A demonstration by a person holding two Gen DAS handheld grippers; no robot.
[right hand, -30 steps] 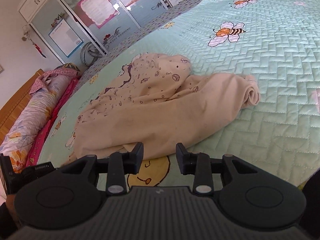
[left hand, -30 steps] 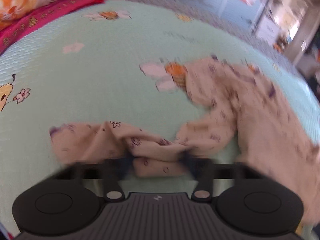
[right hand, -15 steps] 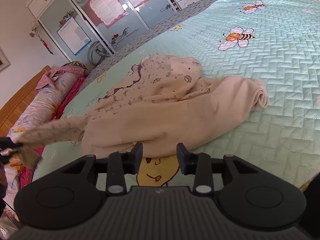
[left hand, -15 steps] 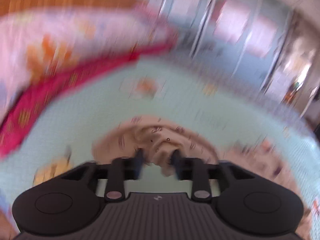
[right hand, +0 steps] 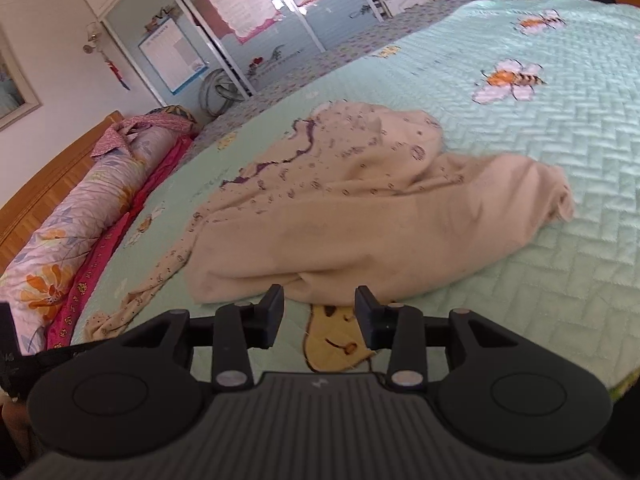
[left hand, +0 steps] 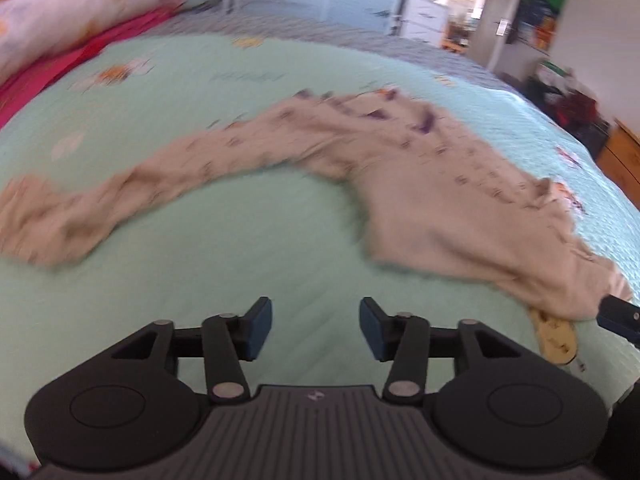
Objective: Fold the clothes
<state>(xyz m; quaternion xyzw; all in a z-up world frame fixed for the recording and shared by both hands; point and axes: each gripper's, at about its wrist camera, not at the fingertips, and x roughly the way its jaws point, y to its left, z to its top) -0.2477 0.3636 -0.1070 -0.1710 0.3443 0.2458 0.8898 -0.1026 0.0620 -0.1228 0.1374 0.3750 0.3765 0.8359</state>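
A beige garment [right hand: 360, 216] with small dark printed motifs and a purple-trimmed edge lies crumpled on the mint-green quilted bedspread [right hand: 560, 128] — not yet folded. In the right wrist view its bulk sits just beyond the right gripper [right hand: 319, 316], with its near hem close to the fingertips and partly covering a yellow cartoon patch [right hand: 336, 344] on the quilt; one sleeve [right hand: 156, 280] trails away to the near left, towards the red-edged bedding [right hand: 96, 264] and the floral bolster [right hand: 72, 220] at the left side of the bed. The right gripper's jaws stand apart with nothing between them, only quilt and the yellow patch showing in the gap. The left wrist view is blurred: the garment [left hand: 440, 200] fills the right half of the scene, and the long sleeve [left hand: 132, 196] stretches across to the far left, lying flat on the bedspread [left hand: 240, 264]. The left gripper [left hand: 316, 328] is wide open and empty, hovering over bare quilt short of the cloth. At the right edge of that view a dark blue fingertip of the other gripper [left hand: 618, 316] shows, touching or just beside the garment's near corner — which cannot be told. Embroidered bees [right hand: 508, 80] dot the quilt to the far right.
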